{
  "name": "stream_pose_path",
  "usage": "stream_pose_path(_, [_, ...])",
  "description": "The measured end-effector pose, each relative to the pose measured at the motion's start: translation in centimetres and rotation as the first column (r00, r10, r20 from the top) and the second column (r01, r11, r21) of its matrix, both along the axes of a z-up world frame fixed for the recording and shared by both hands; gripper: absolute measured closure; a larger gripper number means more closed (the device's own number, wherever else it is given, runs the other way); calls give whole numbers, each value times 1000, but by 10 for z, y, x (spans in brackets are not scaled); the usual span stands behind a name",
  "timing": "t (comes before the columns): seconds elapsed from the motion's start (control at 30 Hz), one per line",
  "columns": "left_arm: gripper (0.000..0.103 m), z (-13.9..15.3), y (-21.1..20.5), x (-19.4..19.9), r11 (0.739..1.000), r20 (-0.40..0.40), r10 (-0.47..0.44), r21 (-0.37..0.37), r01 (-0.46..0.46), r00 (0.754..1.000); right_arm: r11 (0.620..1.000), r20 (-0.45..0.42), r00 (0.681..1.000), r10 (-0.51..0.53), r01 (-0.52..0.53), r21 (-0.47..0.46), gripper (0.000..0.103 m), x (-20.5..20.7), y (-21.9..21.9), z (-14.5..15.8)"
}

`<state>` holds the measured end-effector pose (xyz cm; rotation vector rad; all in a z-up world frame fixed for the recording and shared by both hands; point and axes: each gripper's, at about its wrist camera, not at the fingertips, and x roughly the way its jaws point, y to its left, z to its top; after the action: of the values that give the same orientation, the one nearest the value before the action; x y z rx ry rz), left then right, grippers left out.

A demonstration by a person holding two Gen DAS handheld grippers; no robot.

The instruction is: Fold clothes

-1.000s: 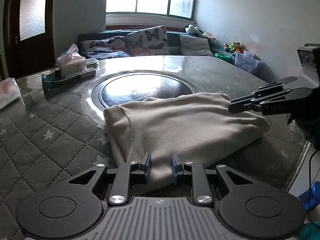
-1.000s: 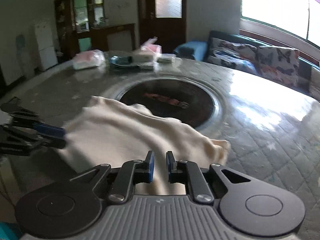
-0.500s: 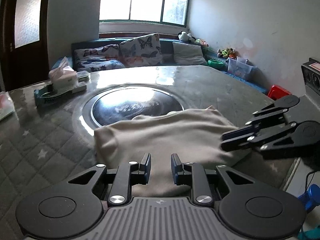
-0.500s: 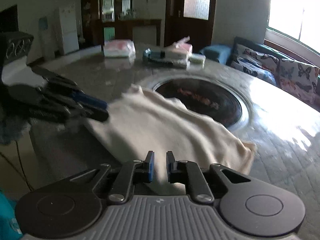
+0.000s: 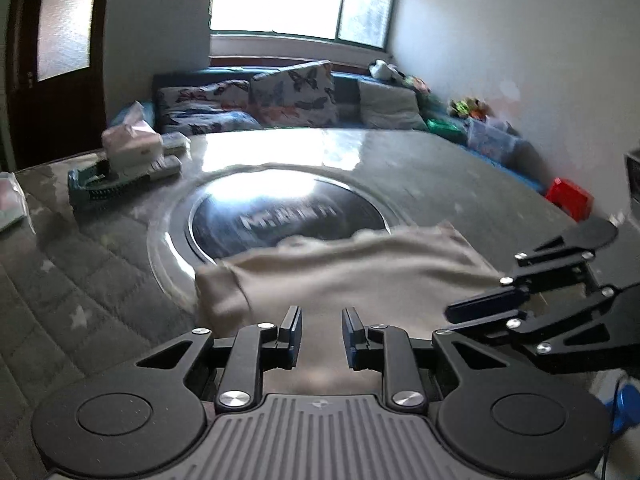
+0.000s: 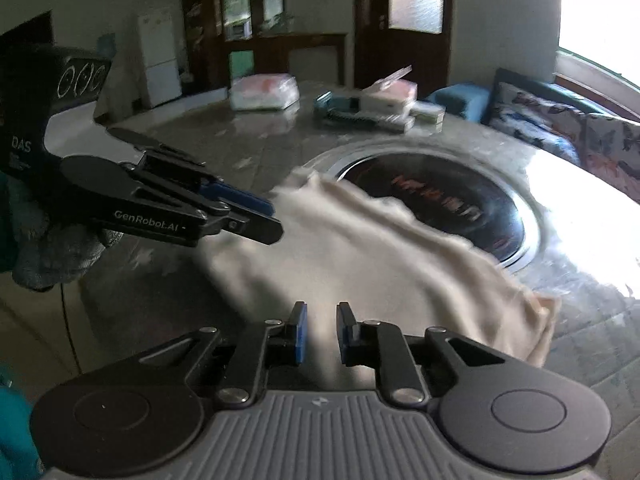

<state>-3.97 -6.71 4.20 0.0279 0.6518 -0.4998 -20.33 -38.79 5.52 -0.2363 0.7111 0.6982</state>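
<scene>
Fingers, left (image 5: 292,332): sitting slightly spread with a steady gap, and nothing is getting pinched. You're just seeing the cream garment (image 5: 360,276) through the gap.
Fingers, right (image 6: 299,328): opening up a touch right now. The garment (image 6: 380,256) is lying beyond and under them, and I'm not seeing fabric clamped between the pads.
Garment: lying as a folded, flattish bundle on the quilted surface (image 5: 80,280) near the front edge, with its far side lapping over the rim of the round dark inset (image 5: 288,212).
What's just changed: compared with a second ago, both grippers are sitting further back from the garment, so it's looking smaller in the left view. The bundle itself is keeping the same shape. The right gripper (image 5: 452,312) is now hanging low over the garment's right edge.
What that's telling me: this fold is probably laid down and the hands are letting go. I'm guessing either another fold or a tidy-up is coming.
Left gripper (image 5: 320,316) pose: tilting down towards the near edge of the garment. From the right wrist view a gloved hand (image 6: 44,248) is carrying it above the left corner.
Right gripper (image 6: 320,312) pose: also angling down, aiming across the garment from its own side.
Background: tissue box (image 5: 132,148) staying well apart.
</scene>
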Motion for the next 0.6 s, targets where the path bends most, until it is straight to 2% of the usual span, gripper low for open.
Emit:
stream_pose_path(0.17, [79,-1,3,32,998,-14,67,-1,-67,998,995,21,995,-101,101,13,88,32,-15,2])
stream_pose_path(0.3, [79,-10,10,49,993,-45,118,12,-118,992,983,9,983,-182,182,6,88,57,-28,-4])
stream_pose_path(0.37, [79,-15,16,53,991,-65,133,11,-133,989,972,-27,972,-234,234,5,88,73,-38,-13])
stream_pose_path(0.43, [79,-15,20,53,991,-70,135,-1,-136,988,963,-53,962,-268,269,8,88,82,-45,-17])
stream_pose_path(0.6, [79,-8,5,59,995,-50,95,-14,-96,994,965,-41,965,-257,259,46,88,90,-42,-11])
